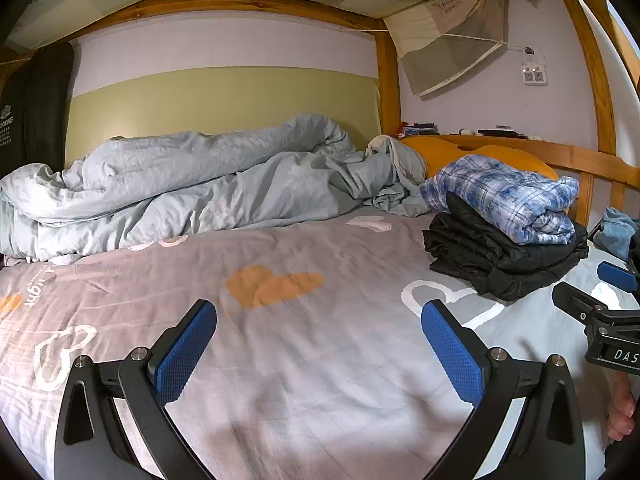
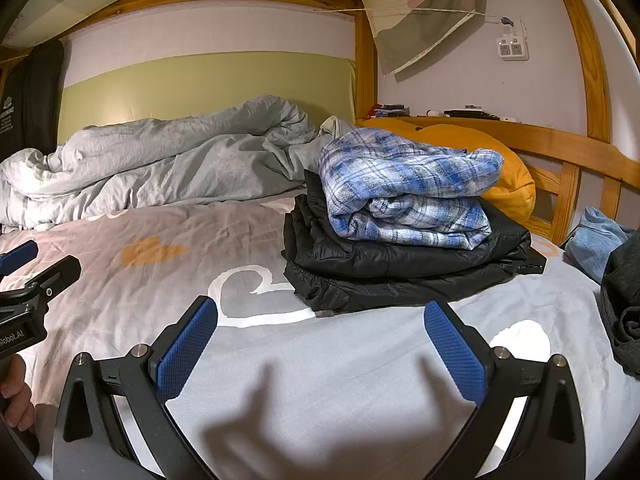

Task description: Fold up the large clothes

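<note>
Both hand-held grippers, left [image 1: 319, 346] and right [image 2: 321, 344], gape over the bedsheet [image 1: 320, 380].

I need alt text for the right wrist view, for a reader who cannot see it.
An open right gripper hovers over a bed sheet printed with hearts, holding nothing. Ahead, a folded blue plaid shirt lies on a folded black jacket; a rumpled grey duvet lies behind.
</note>
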`<state>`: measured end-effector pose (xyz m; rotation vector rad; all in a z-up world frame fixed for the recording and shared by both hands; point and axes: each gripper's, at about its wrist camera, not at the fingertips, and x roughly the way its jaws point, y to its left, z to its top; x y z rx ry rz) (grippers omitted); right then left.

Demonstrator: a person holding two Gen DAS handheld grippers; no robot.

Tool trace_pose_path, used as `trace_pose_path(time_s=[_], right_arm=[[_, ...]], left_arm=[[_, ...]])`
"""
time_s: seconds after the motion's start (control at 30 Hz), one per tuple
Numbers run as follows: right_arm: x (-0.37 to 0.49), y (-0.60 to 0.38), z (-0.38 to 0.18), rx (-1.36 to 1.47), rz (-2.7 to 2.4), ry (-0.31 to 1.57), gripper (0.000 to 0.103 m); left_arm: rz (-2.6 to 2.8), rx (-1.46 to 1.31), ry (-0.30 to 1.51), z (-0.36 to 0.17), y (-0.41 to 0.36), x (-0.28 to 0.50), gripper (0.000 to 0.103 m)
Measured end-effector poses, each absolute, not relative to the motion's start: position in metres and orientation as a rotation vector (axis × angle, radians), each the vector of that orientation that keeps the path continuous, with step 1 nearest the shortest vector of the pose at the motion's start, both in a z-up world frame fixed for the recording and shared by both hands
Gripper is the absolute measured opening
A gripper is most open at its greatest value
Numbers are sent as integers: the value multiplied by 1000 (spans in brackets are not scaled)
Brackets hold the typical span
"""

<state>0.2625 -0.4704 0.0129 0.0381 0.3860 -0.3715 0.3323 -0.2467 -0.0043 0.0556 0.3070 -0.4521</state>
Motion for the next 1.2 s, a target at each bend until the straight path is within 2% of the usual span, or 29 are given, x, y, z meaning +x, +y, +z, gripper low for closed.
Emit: trace_pose_path(time_s=[1.2], right_arm=[[263,-474,12,37,-366,394,103]], left_arm=[[-450,58,308,-4,-248,332,103]])
